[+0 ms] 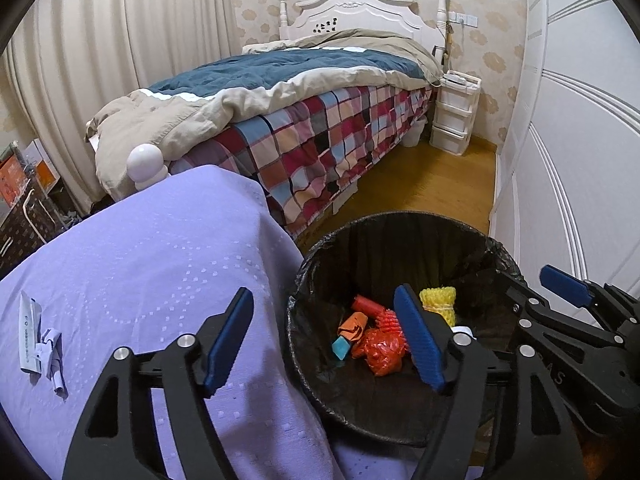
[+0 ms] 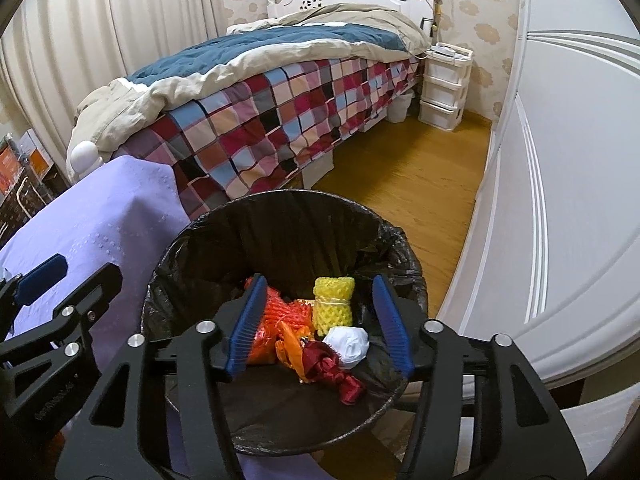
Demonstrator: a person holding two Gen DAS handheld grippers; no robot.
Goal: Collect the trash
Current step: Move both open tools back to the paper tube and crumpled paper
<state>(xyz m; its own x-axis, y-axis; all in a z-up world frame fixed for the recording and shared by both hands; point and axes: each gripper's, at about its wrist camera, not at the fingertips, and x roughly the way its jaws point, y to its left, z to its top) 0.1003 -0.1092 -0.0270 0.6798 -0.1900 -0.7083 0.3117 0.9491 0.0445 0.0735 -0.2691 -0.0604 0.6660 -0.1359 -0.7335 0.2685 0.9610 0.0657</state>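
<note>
A round bin with a black liner [image 1: 400, 240] [image 2: 280, 208] stands on the floor beside a table with a purple cloth [image 1: 140, 260] [image 2: 100, 208]. In it lie a yellow foam net [image 2: 333, 300] [image 1: 438, 298], orange and red wrappers [image 1: 380, 346] [image 2: 280, 312], a white crumpled wad [image 2: 347, 342] and a dark red ribbon [image 2: 336, 378]. My left gripper [image 1: 324, 340] is open and empty over the table edge and bin rim. My right gripper [image 2: 320, 326] is open and empty above the bin. White torn paper scraps [image 1: 40, 340] lie on the cloth at the left.
A bed with a checked cover [image 1: 320, 132] stands behind the table. White wardrobe doors [image 1: 580, 160] line the right side. A white drawer unit [image 1: 454, 112] stands by the headboard. Wooden floor [image 2: 400, 172] runs between bed and wardrobe. Boxes [image 1: 24, 184] stand at far left.
</note>
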